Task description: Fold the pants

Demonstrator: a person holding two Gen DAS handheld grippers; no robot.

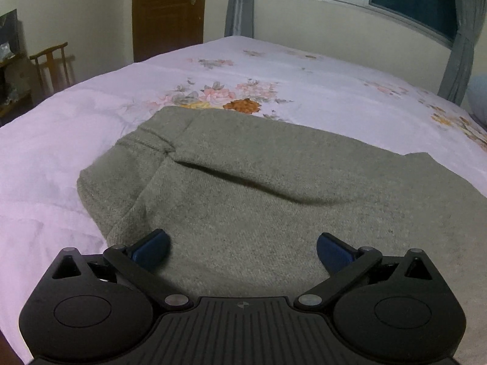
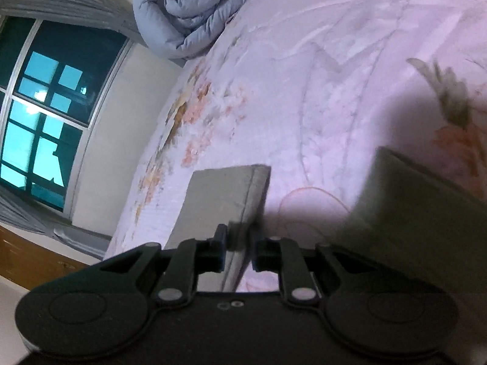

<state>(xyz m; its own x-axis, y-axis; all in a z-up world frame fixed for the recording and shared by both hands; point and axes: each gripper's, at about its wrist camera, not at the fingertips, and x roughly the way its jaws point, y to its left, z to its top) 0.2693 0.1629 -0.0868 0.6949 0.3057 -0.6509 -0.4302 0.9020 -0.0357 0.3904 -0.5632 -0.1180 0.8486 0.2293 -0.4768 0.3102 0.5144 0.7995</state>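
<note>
Hovering low over the grey pants (image 1: 261,188), the left gripper (image 1: 242,248) had its blue-padded fingers (image 1: 152,248) spread wide and held nothing; cloth lay flat on the bed (image 1: 54,158) directly beneath and ahead of them. Ahead and to the left of those fingers, the waistband end bunched into a soft rounded fold with a gathered seam, and a shallow crease ran across the fabric farther ahead toward the right.

To do this step well, I judged the released fingers should press or pin the fabric just ahead of them, so the body of the garment would not slide on the smooth floral sheet while the other end was carried over. Smoothing the crease ahead of the fingers first would likely give a flatter fold.

On the right, the right gripper (image 2: 239,251) was clenched on an edge of the pants (image 2: 225,200), the hem pinched between its fingers (image 2: 217,251) and rising ahead of them, apparently lifted off the bed (image 2: 319,76). Another grey panel showed to the right of the fingers, in shadow. A crumpled blue duvet (image 2: 194,9) sat far ahead to the left.

The grip looked narrow, so I judged the held leg end should be carried slowly and kept taut, then laid square on the pinned part before release, lest the layers twist or slip.
</note>
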